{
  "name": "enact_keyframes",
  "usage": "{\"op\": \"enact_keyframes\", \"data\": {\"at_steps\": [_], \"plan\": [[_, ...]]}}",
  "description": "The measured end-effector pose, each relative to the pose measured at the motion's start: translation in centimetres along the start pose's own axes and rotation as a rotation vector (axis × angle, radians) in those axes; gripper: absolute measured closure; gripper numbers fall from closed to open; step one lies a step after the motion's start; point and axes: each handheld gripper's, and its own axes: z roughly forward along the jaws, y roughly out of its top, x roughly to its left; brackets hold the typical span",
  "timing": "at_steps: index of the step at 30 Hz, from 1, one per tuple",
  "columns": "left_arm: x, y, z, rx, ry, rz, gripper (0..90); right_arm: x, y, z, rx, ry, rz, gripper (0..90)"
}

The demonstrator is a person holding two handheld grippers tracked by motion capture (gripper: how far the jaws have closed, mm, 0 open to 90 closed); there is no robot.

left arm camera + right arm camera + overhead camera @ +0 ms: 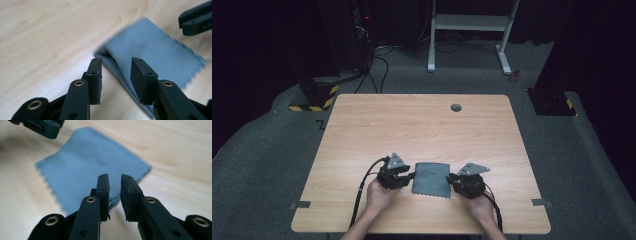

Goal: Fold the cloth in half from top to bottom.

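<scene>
A folded grey cloth [431, 178] lies flat near the front edge of the surface [412, 125], between the left gripper [404, 176] and right gripper [453, 179]. Left fingers [96, 72] stand apart, right fingers [103, 187] narrow, both empty. A shallow pinch might catch only the top layer, undoing the fold.

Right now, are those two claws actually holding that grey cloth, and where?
Neither holds it. The left gripper stands open at a folded edge of the cloth; the right gripper is open beside it.
</scene>
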Motion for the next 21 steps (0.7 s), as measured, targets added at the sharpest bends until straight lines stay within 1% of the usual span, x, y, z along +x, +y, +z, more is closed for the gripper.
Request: {"op": "enact_keyframes", "data": {"at_steps": [3, 5, 6, 8, 9, 10, 12, 13, 14, 15, 17, 18, 20, 21], "plan": [[0.3, 1.3, 1.2, -0.004, 0.002, -0.025, 60.5, -1.0, 0.8, 1.0, 0.006, -0.026, 0.032, 78.2], [0.4, 1.8, 2.0, 0.004, 0.01, -0.029, 59.8, -1.6, 1.1, 1.7, 0.013, -0.041, 0.06, 78.3], [0.4, 2.1, 2.6, 0.017, 0.013, -0.031, 59.7, -1.8, 1.2, 1.9, 0.013, -0.045, 0.064, 78.4], [0.5, 2.4, 3.5, 0.038, 0.035, -0.015, 59.3, -2.0, 1.5, 2.5, 0.022, -0.065, 0.078, 78.4], [0.5, 2.5, 4.0, 0.046, 0.044, -0.018, 59.2, -2.1, 1.7, 2.7, 0.023, -0.067, 0.082, 78.4], [0.6, 2.5, 4.4, 0.057, 0.059, -0.009, 59.1, -2.2, 1.8, 3.1, 0.021, -0.075, 0.087, 78.3], [0.8, 2.5, 4.8, 0.067, 0.073, -0.008, 59.0, -2.3, 2.1, 3.6, 0.028, -0.084, 0.096, 77.9], [0.9, 2.4, 4.9, 0.071, 0.078, -0.011, 58.8, -2.3, 2.2, 3.8, 0.03, -0.088, 0.095, 77.6], [1.1, 2.3, 5.0, 0.082, 0.086, 0.002, 58.3, -2.4, 2.3, 4.1, 0.027, -0.095, 0.089, 77.2], [1.0, 2.2, 5.1, 0.09, 0.093, 0.003, 57.8, -2.3, 2.4, 4.4, 0.037, -0.098, 0.095, 76.9], [1.2, 2.0, 5.2, 0.11, 0.112, 0.036, 57.3, -2.2, 2.5, 4.8, 0.061, -0.115, 0.071, 76.8], [1.3, 1.9, 5.2, 0.109, 0.112, 0.041, 56.4, -2.1, 2.5, 5.0, 0.063, -0.122, 0.058, 77.1], [1.6, 1.8, 5.2, 0.101, 0.101, 0.025, 55.3, -2.2, 2.5, 5.0, 0.061, -0.121, 0.052, 77.0], [1.7, 1.8, 5.2, 0.1, 0.1, 0.025, 55.2, -2.2, 2.5, 5.0, 0.065, -0.123, 0.052, 76.8]]}}
